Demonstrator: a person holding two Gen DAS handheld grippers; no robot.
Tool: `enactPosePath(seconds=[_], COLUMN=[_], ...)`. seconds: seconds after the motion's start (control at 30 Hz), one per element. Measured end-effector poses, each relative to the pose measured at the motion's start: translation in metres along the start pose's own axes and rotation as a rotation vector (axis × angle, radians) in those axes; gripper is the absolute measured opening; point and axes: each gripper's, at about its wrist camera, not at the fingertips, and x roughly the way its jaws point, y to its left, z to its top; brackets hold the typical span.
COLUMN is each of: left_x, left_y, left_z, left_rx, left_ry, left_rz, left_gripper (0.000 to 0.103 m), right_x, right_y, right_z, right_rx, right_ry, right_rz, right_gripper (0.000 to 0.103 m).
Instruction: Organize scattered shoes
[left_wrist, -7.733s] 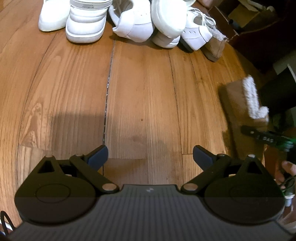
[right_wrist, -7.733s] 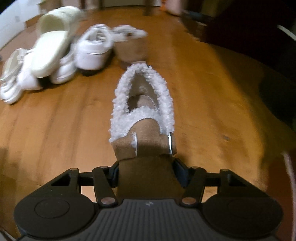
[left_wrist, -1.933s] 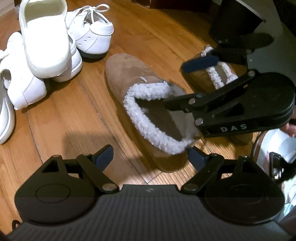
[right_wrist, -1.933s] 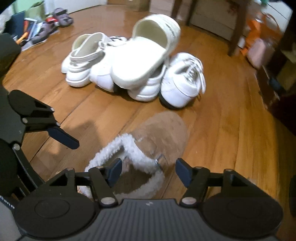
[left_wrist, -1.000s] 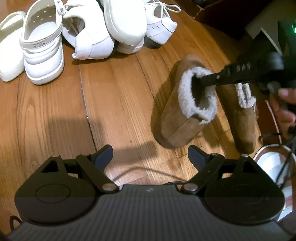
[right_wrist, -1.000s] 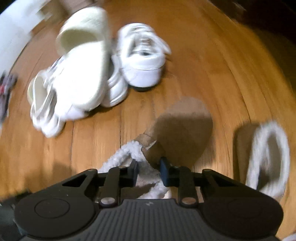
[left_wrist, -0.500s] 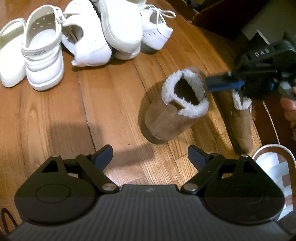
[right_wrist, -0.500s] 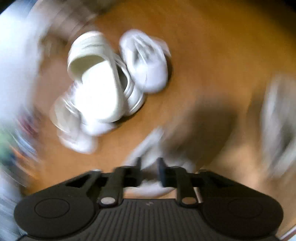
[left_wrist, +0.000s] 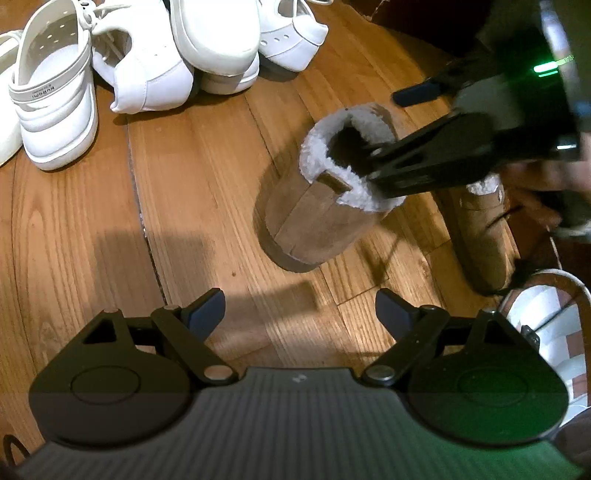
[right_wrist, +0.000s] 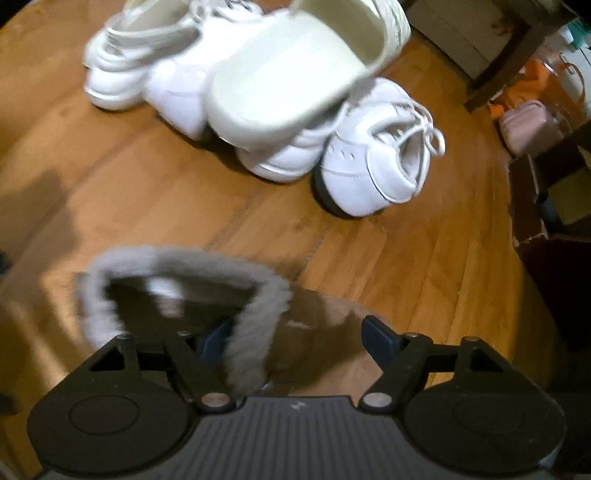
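A brown slipper (left_wrist: 321, 210) with a white fleece lining rests on the wood floor, just left of its mate (left_wrist: 480, 236). My right gripper (left_wrist: 388, 122) reaches over it from the right. In the right wrist view the right gripper (right_wrist: 297, 338) straddles the slipper's (right_wrist: 317, 332) fleecy rim, one finger inside the opening and one outside. Its jaws are opening and the pads stand off the rim. My left gripper (left_wrist: 299, 308) hovers open and holds nothing, a little in front of the slipper's heel. A pile of white shoes (left_wrist: 177, 48) lies beyond.
A white clog (left_wrist: 51, 96) lies at the far left of the pile and a laced white sneaker (right_wrist: 373, 177) at its right end. Dark furniture (right_wrist: 554, 266) borders the floor on the right. A person's hand (left_wrist: 535, 181) holds the right gripper.
The right gripper's jaws, pinched on the slipper's rim a second ago, have spread apart. The slipper has swung round and come down beside its mate. The left gripper has stayed open and still.
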Motion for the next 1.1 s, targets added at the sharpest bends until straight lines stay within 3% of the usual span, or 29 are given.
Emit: enactPosePath(seconds=[0.03,0.07,0.2,0.33,0.5,0.63,0.7,0.77,0.83,0.97,1.1], left_x=[0.0,0.0,0.001,0.0,-0.005,-0.013,-0.021,-0.025,-0.026,-0.015,-0.007], left_y=[0.0,0.001,0.002,0.002,0.001,0.0,0.003,0.006,0.005,-0.011,-0.027], left_z=[-0.001,-0.001,0.0,0.0,0.0,0.0,0.0,0.0,0.0,0.004,0.006], left_rx=[-0.001,0.0,-0.007,-0.007,-0.007,0.009,0.008,-0.008,-0.01,0.026,0.05], left_ry=[0.0,0.0,0.003,0.0,-0.016,-0.028,-0.047,-0.056,-0.057,-0.04,-0.052], left_rz=[0.004,0.009,0.014,0.016,0.005,0.002,0.005,-0.007,-0.032,-0.046,-0.049], left_gripper=[0.089,0.09,0.09,0.09,0.09,0.09,0.09,0.09,0.09,0.09,0.09], right_x=[0.007,0.009,0.0,-0.01,-0.02,-0.037,-0.045,-0.045,-0.044,-0.061,-0.09], right_y=[-0.003,-0.008,-0.025,-0.048,-0.084,-0.091,-0.093,-0.098,-0.099,-0.096,-0.099], right_z=[0.0,-0.001,-0.003,-0.009,-0.034,-0.058,-0.079,-0.115,-0.135,-0.156,-0.143], right_rx=[0.011,0.029,0.164,0.378,0.769,0.971,1.112,1.381,1.511,1.612,1.381], right_ry=[-0.007,-0.008,0.037,0.098,0.187,0.188,0.186,0.252,0.311,0.33,0.201], right_rz=[0.009,0.033,0.05,0.116,0.28,0.304,0.37,0.478,0.544,0.654,0.524], right_gripper=[0.074,0.058,0.029,0.024,0.024,0.024,0.024,0.025,0.029,0.061,0.068])
